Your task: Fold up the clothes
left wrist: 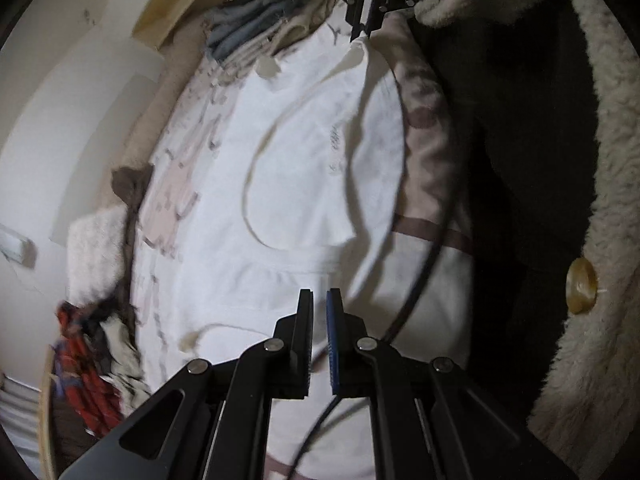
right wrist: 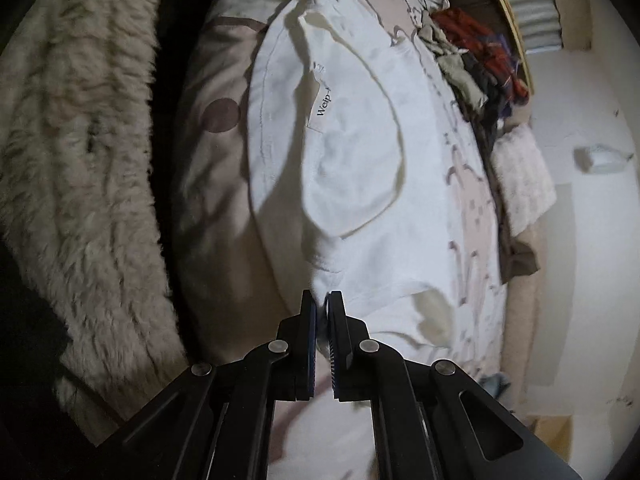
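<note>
one white t-shirt [left wrist: 304, 184] spread across a patterned bedspread [left wrist: 180, 184], pale with brownish marks and a dark dot. the top layer is doubled over so the hem curves across the middle, and a little label with black lettering shows in the right wrist view, partly tucked in a crease. the fabric's wrinkled, with a ridge running between the two grippers. the right gripper [right wrist: 322, 300] has its jaws squeezed onto a pinch of the shirt's edge, you can see white cloth bunched up between the tips. the left gripper [left wrist: 320, 298] has its jaws nearly together; from its own camera i can't see any cloth in there, but in the right wrist view its tips sit right at a pulled-up corner of the shirt, so it looks clamped on that. counting the rest: one stack of folded greyish clothes [left wrist: 256, 28] past the shirt, one messy heap with red plaid [left wrist: 88, 372] by the bed's edge, one fluffy cream coat [left wrist: 600, 200] with one big button [left wrist: 582, 286], one black cable [left wrist: 424, 272] draped over the shirt.
</note>
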A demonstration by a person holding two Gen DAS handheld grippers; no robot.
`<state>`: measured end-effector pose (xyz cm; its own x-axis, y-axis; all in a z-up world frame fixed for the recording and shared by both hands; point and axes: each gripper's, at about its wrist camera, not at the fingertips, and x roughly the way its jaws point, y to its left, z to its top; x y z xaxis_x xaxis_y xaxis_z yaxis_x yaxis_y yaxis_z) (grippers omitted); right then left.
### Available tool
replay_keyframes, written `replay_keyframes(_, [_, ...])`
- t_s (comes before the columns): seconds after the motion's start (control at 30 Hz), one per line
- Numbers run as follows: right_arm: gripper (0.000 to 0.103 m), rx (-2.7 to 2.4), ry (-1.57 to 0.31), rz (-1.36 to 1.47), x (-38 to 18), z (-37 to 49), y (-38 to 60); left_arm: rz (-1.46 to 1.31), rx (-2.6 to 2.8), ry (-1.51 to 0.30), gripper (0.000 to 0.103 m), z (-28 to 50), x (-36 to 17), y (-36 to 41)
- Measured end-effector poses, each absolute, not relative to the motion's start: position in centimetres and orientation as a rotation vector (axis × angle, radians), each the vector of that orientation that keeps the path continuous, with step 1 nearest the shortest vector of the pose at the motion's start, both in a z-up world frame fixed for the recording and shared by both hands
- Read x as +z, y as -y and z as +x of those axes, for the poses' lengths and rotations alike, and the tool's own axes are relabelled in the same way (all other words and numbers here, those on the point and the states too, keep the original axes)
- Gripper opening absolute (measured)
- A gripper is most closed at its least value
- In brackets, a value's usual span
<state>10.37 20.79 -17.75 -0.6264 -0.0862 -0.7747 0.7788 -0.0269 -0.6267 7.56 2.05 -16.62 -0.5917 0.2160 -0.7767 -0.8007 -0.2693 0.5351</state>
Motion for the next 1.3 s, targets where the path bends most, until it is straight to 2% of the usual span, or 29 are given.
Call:
replay_keyframes(0.13, [0.009,-1.751,-1.516,0.838,-18.1,10.1,-20.7,-0.887,1.932,-1.188,0.007,6.9,-16.5,-1.8])
replay_keyframes(0.2, [0.020,-1.769,-1.422,0.934,-17.4,9.3,-21.0,-0.979,1.952,-1.071,0.007,5.9,-15.4,-1.1])
replay_keyframes(0.27, [0.063,-1.789,-1.311,1.031,-16.5,8.6,-21.6,-1.069,1.973,-0.937,0.007,4.7,-13.8,-0.4])
replay_keyframes(0.3, [0.065,-1.786,-1.254,1.080,-16.1,8.3,-21.9,-1.094,1.991,-0.863,0.007,4.0,-12.7,-0.1])
replay_keyframes(0.37, [0.065,-1.729,-1.084,1.238,-15.1,7.2,-22.7,-1.115,2.037,-0.720,0.010,2.5,-10.3,0.6])
replay_keyframes(0.43, [0.065,-1.730,-0.913,1.339,-13.8,5.6,-23.6,-1.109,2.115,-0.569,0.031,0.2,-8.1,1.2])
replay_keyframes(0.47, [0.065,-1.785,-0.825,1.342,-12.6,4.5,-24.0,-1.108,2.147,-0.493,0.047,-1.1,-7.3,1.5])
replay_keyframes(0.5, [0.065,-1.853,-0.723,1.332,-11.3,3.0,-24.5,-1.109,2.177,-0.421,0.051,-2.5,-6.9,1.7])
replay_keyframes(0.67, [0.065,-2.189,-0.113,1.213,-6.9,-5.2,-27.8,-1.207,2.303,-0.152,0.051,-10.6,-9.0,2.8])
replay_keyframes(0.73, [0.065,-2.226,0.035,1.212,-7.5,-8.5,-28.2,-1.294,2.332,-0.038,0.051,-13.9,-11.2,3.4])
replay_keyframes(0.87, [0.065,-2.233,0.174,1.301,-11.6,-13.6,-28.2,-1.435,2.339,0.091,0.051,-17.2,-15.6,4.5])
replay_keyframes(0.97, [0.065,-2.241,0.195,1.427,-14.9,-15.6,-29.2,-1.475,2.356,0.106,0.050,-17.8,-17.9,5.2])
replay_keyframes(1.07, [0.063,-2.270,0.248,1.447,-16.6,-15.0,-31.9,-1.436,2.376,0.090,0.051,-17.3,-18.0,5.2])
replay_keyframes(1.3, [0.063,-2.284,0.618,1.347,-13.3,-10.1,-38.2,-1.307,2.467,-0.067,0.051,-15.2,-15.1,3.4])
